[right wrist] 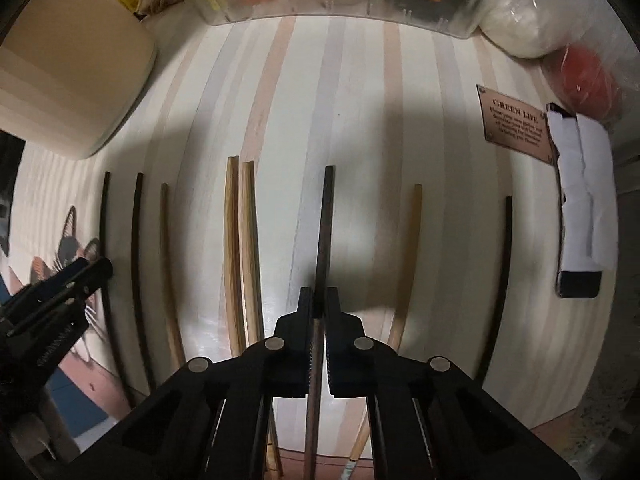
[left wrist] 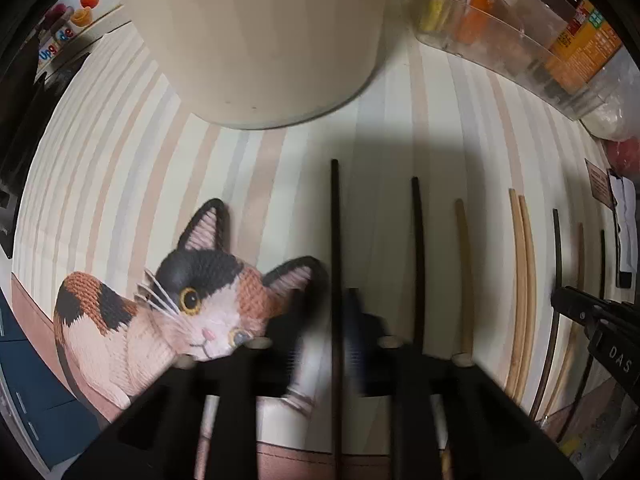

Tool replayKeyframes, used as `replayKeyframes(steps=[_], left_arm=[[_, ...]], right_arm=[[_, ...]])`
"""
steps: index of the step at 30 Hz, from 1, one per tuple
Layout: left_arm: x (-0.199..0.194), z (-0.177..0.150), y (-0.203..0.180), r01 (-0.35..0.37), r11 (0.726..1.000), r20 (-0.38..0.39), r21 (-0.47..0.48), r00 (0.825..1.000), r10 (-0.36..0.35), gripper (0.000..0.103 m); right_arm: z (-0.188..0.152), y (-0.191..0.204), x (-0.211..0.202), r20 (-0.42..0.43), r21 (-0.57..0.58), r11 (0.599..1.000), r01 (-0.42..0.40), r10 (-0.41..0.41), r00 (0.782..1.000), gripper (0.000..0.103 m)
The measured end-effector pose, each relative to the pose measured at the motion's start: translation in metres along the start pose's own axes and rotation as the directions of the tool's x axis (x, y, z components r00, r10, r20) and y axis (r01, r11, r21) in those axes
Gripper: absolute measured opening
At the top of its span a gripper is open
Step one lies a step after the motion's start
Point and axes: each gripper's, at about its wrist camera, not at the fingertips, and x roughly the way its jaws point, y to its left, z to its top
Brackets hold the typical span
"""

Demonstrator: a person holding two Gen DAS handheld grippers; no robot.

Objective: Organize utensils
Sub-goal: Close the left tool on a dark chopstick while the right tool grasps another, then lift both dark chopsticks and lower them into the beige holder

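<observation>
Several chopsticks, dark and light wood, lie side by side on a striped mat (right wrist: 352, 120). My right gripper (right wrist: 319, 300) is shut on a dark chopstick (right wrist: 325, 216) in the middle of the row, flanked by a light pair (right wrist: 240, 248) and a single light stick (right wrist: 408, 256). My left gripper (left wrist: 326, 308) straddles a black chopstick (left wrist: 335, 240), its blurred fingers a little apart on either side; it also shows in the right wrist view (right wrist: 92, 272). Another black chopstick (left wrist: 418, 260) and a light one (left wrist: 464, 272) lie to its right. A cream cylindrical holder (left wrist: 260, 40) stands ahead.
A cat-print placemat (left wrist: 188, 300) lies at left. A clear organizer with orange and yellow packets (left wrist: 520, 40) lines the back. A white bag (right wrist: 528, 24), a red object (right wrist: 584, 76), a brown plaque (right wrist: 516, 124) and a white-wrapped item (right wrist: 584, 196) sit at right.
</observation>
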Motion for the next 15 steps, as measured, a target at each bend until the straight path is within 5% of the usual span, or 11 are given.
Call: replayKeyframes(steps=[15], left_arm=[[-0.006, -0.028, 0.013, 0.032, 0.997, -0.02, -0.064, 0.999, -0.033, 0.007]], right_arm=[[-0.014, -0.019, 0.0, -0.122, -0.041, 0.999, -0.002, -0.003, 0.992, 0.006]])
